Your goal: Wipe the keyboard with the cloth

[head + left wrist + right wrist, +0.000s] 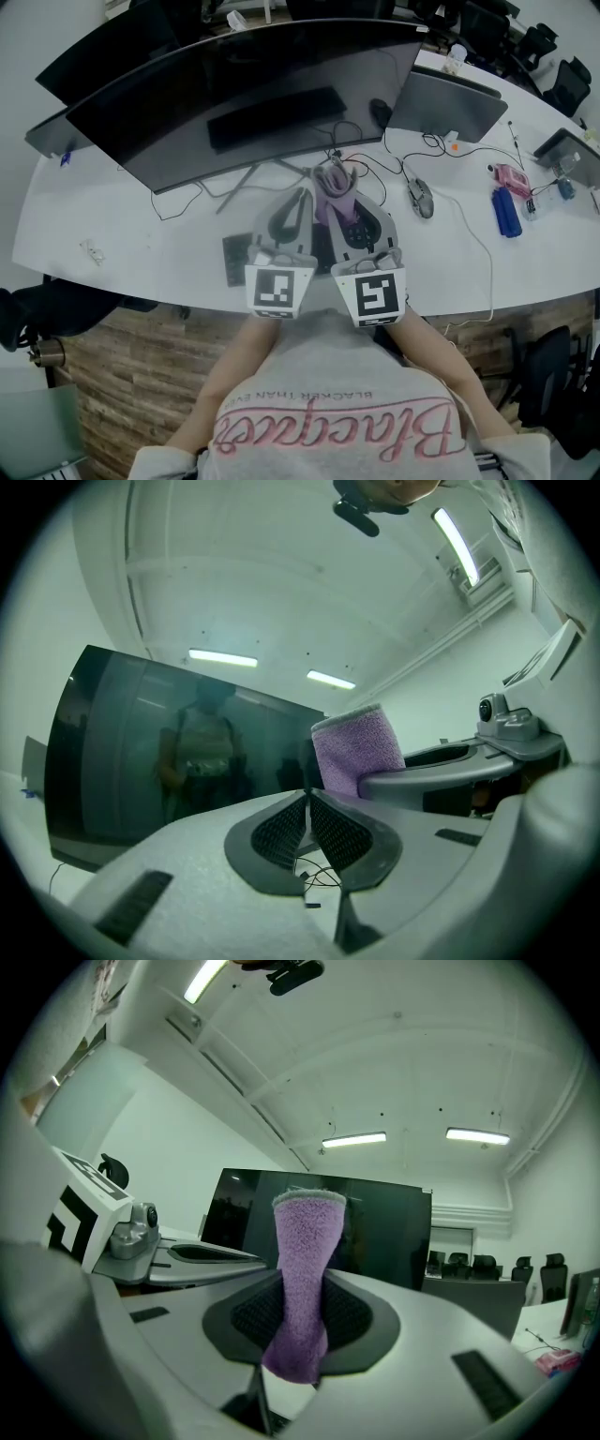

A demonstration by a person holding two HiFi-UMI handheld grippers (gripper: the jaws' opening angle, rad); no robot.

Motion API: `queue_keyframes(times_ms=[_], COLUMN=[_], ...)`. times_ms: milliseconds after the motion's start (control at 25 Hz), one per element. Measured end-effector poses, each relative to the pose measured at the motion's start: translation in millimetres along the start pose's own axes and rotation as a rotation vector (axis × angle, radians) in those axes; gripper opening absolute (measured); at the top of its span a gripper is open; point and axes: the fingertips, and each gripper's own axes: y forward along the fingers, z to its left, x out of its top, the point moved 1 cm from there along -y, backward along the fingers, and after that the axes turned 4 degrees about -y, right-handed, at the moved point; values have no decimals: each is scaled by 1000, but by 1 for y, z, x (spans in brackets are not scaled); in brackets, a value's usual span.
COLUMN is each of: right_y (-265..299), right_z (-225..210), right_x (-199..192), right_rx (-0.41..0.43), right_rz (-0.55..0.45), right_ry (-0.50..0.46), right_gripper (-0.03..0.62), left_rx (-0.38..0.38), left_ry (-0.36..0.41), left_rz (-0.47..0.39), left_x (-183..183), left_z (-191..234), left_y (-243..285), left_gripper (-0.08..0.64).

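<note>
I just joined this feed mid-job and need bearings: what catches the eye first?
The purple cloth stands upright, clamped in the right gripper, close in front of the person. Behind it, a wide curved monitor with a dark screen spans the white desk. The left gripper sits alongside, shut and empty.

This is an office with shared workstations. A long white curved desk [112,234] carries a wide black curved monitor [253,94], a black keyboard [236,260] and a grey computer mouse [419,197]. The grey slab [445,108] beside the monitor is probably a laptop lid. Black swivel chairs [562,80] stand beyond the desk, and white strip lights [353,1139] line the ceiling.
</note>
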Motion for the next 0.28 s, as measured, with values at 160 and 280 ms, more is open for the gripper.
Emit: queue_keyframes(times_ms=[160,280], right_y=[3,5], right_z=[-1,0], right_x=[-3,-5], right_rx=[-1,4], right_rz=[7,12], right_ry=[1,-6], right_gripper=[86,86], left_rx=[-3,0], left_ry=[1,-14], left_rz=[0,0], left_x=[-1,-2], left_z=[1,2], left_y=[2,3], left_gripper=[6,6])
